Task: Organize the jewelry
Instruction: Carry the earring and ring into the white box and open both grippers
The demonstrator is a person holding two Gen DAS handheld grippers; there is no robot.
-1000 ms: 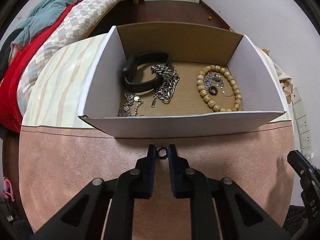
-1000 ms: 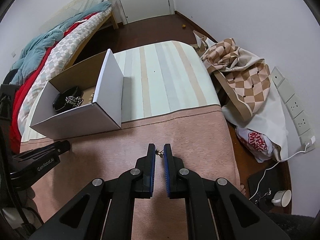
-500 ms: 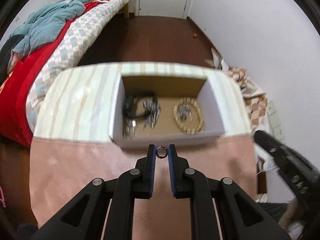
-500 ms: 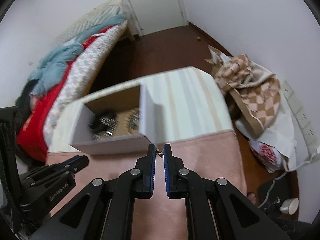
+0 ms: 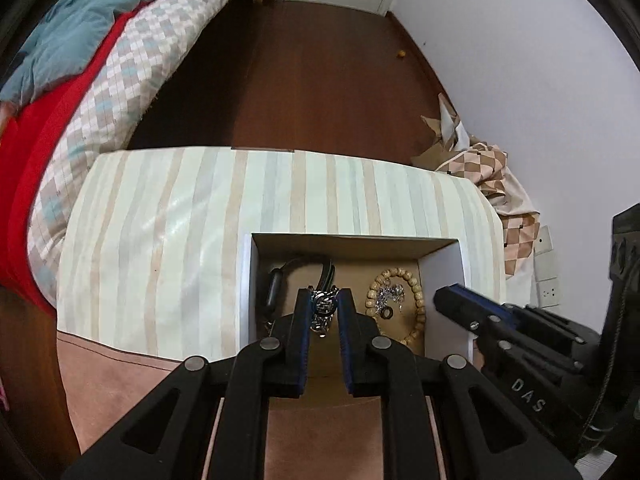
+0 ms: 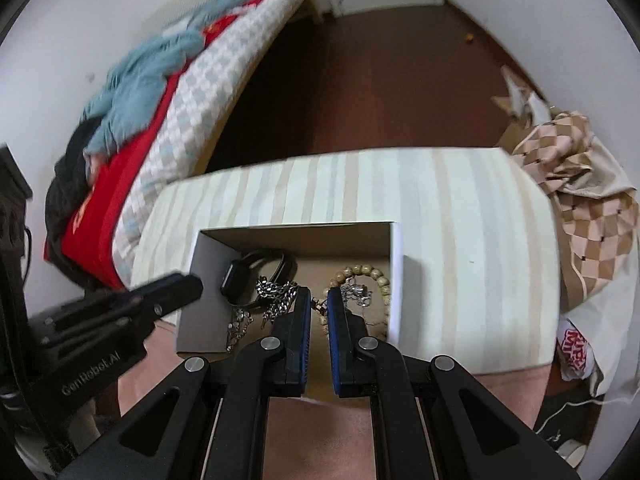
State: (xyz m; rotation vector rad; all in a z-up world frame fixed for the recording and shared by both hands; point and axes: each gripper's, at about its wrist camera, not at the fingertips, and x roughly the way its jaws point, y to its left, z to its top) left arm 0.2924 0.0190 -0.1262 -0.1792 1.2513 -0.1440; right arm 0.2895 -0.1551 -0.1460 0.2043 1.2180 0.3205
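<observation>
Both grippers have travelled from the pink cloth to hang over the open cardboard box (image 5: 245, 280), which sat well ahead of them a second ago.

Farthest left, the left gripper (image 5: 324, 300) has its jaws narrow, at the same small gap as before. A small dark ring (image 5: 323, 303) seems to be pinched at its tips, though it is hard to separate from the silver chain (image 6: 276, 292) lying directly beneath. Inside the box, from left to right, lie a black wristband (image 5: 276, 290), that chain, and a wooden bead bracelet (image 5: 416, 292) with small silver pieces inside its loop. The right gripper (image 6: 319, 304) hovers over the bracelet's side of the box, jaws narrow on a tiny gold-coloured piece (image 6: 317, 307).

The step in hand looks like dropping both small items into the box. To do it well, each should probably be brought low over a bare patch of cardboard floor before the jaws part. The ring would likely bounce or tangle if let go onto the chain. Opening slowly, one tool at a time, should keep the pieces from springing over the box wall.
</observation>
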